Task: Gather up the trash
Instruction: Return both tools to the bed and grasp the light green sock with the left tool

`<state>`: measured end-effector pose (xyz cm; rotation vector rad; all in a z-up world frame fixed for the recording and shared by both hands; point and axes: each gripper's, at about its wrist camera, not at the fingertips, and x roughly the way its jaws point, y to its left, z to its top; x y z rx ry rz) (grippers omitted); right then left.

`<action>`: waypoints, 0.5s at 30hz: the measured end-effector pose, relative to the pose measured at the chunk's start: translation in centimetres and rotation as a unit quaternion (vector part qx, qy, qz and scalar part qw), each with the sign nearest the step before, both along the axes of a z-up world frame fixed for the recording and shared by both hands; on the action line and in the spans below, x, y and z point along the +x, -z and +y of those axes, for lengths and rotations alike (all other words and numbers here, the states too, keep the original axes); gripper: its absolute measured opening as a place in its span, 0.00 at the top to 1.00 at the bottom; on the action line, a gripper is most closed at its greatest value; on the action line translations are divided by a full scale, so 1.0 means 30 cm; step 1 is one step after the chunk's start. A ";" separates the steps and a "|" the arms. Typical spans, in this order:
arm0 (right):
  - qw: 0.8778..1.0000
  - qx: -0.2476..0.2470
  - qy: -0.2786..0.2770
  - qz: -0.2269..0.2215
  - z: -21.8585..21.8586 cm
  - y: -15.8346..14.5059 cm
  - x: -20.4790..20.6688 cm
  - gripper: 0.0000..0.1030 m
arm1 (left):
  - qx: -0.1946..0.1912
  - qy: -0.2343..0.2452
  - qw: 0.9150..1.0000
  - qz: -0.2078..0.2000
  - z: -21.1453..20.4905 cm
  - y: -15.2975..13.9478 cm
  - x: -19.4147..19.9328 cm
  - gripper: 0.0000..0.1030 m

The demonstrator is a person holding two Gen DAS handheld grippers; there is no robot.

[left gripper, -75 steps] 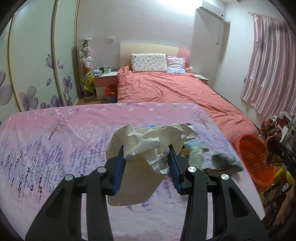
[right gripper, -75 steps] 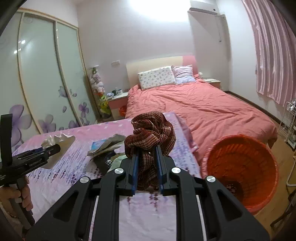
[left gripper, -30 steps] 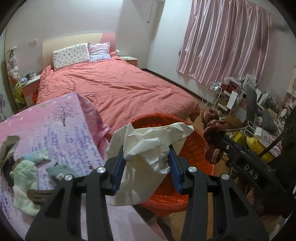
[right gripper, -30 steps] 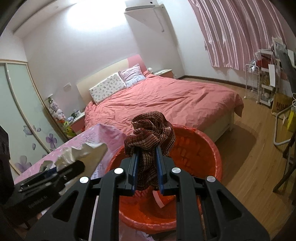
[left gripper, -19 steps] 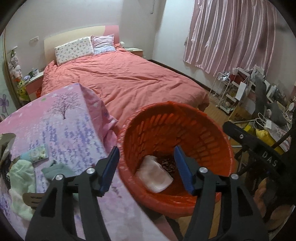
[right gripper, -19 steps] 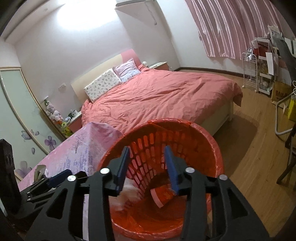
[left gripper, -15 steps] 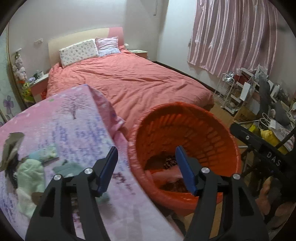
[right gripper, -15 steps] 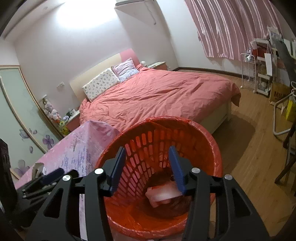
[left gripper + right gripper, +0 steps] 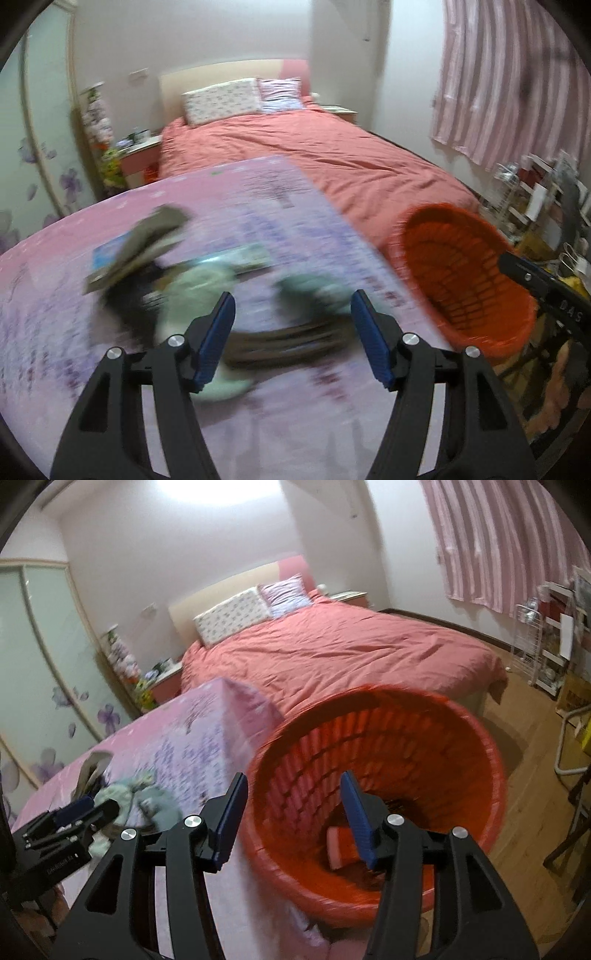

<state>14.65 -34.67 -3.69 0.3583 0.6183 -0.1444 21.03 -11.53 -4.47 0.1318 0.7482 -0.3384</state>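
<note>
My left gripper is open with nothing between its blue pads, held over the floral pink tablecloth. Beneath it, blurred, lie a pale green cloth, a teal cloth and a brown strap. A cardboard and paper stack lies further left. The orange basket stands off the table's right edge. My right gripper is open and empty over the orange basket, and a pale crumpled piece lies at the bottom. My left gripper shows at the lower left.
A bed with a salmon cover fills the room behind the table and basket. Pink curtains hang at the right. Wire racks and clutter stand on the wooden floor right of the basket. A nightstand stands left of the bed.
Both grippers opened over the basket: the crumpled paper and the dark red cloth dropped in. My left gripper then swung left, back over the table; the right shifted slightly.
</note>
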 end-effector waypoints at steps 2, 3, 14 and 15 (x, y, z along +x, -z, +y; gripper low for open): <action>1.000 -0.003 -0.016 0.005 0.045 0.000 0.012 0.49 | 0.000 -0.023 1.000 0.001 0.083 0.005 0.007 0.37; 1.000 -0.006 -0.025 0.006 0.070 0.001 0.018 0.49 | -0.001 -0.036 0.999 0.004 0.126 0.009 0.014 0.37; 0.996 -0.031 -0.078 0.031 0.270 0.006 0.066 0.49 | -0.013 -0.052 0.996 0.076 0.276 0.123 0.088 0.74; 0.995 -0.034 -0.081 0.035 0.284 0.008 0.073 0.49 | -0.017 -0.052 0.996 0.075 0.276 0.123 0.085 0.76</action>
